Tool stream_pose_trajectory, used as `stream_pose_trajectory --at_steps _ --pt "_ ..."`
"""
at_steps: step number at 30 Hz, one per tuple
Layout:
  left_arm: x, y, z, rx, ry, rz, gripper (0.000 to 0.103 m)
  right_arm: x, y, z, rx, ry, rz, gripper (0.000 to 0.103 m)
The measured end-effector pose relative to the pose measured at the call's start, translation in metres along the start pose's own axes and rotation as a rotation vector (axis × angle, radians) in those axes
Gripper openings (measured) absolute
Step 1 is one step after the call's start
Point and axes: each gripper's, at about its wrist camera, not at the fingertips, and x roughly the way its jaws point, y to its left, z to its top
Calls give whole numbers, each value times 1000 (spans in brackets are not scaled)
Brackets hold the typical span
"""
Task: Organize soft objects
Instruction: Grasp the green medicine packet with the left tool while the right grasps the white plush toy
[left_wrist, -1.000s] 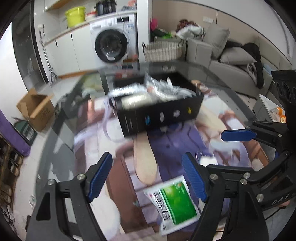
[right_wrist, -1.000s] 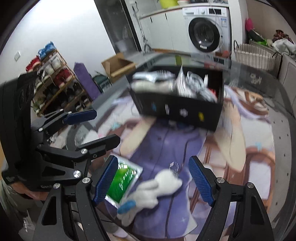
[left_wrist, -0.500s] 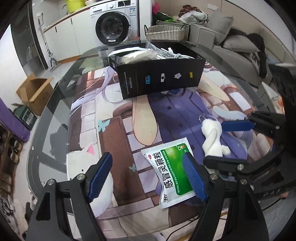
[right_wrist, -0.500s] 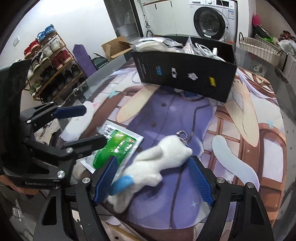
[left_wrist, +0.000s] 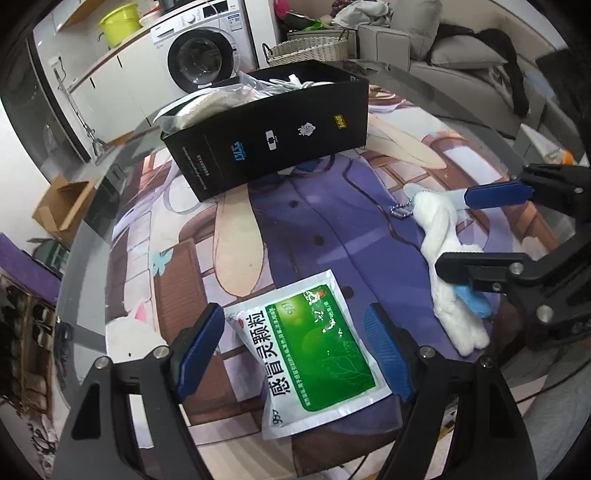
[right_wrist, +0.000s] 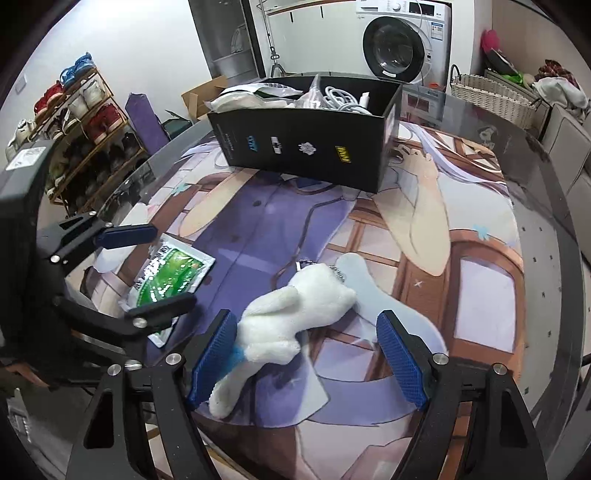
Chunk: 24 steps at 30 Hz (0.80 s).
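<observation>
One green sachet (left_wrist: 317, 347), one white plush toy (right_wrist: 295, 317), one black box (right_wrist: 306, 147), its contents uncountable.

Beyond the far edge of the glass table (right_wrist: 546, 206), a washing machine (right_wrist: 404, 44) is sitting under a white counter, a wicker basket (right_wrist: 495, 98) and grey sofa (left_wrist: 458, 55) are standing to its right, and a shoe rack (right_wrist: 74, 122) is lining the left wall.

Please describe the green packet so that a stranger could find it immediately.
On the printed mat covering the glass table, look nearer than the black box. The green and white sachet lies flat between the open left claw fingers. Unlike the furry white plush toy beside it, it is glossy with white Chinese characters.
</observation>
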Motion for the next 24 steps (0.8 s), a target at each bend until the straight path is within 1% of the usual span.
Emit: stream_pose_trajectory --at_steps 2,6,9,13,17,20,24 --pt "-1 2 -2 4 -14 4 79 1 5 -1 -7 5 26 80" --pt "-2 18 -8 -47 2 3 79 8 20 -4 -38 21 50 80" --pt "-2 28 -12 -78 17 -4 79 12 28 -4 -51 31 59 80" --pt "-3 34 -19 -91 25 -12 79 15 34 -4 -81 27 50 80" --pt "-2 28 -17 -81 29 -37 78 16 29 -5 -81 24 30 80" --pt "-2 19 -12 -51 20 -38 78 16 25 -6 -84 22 16 80" --pt "-2 17 -11 -49 24 -46 78 14 22 -8 -88 13 19 80"
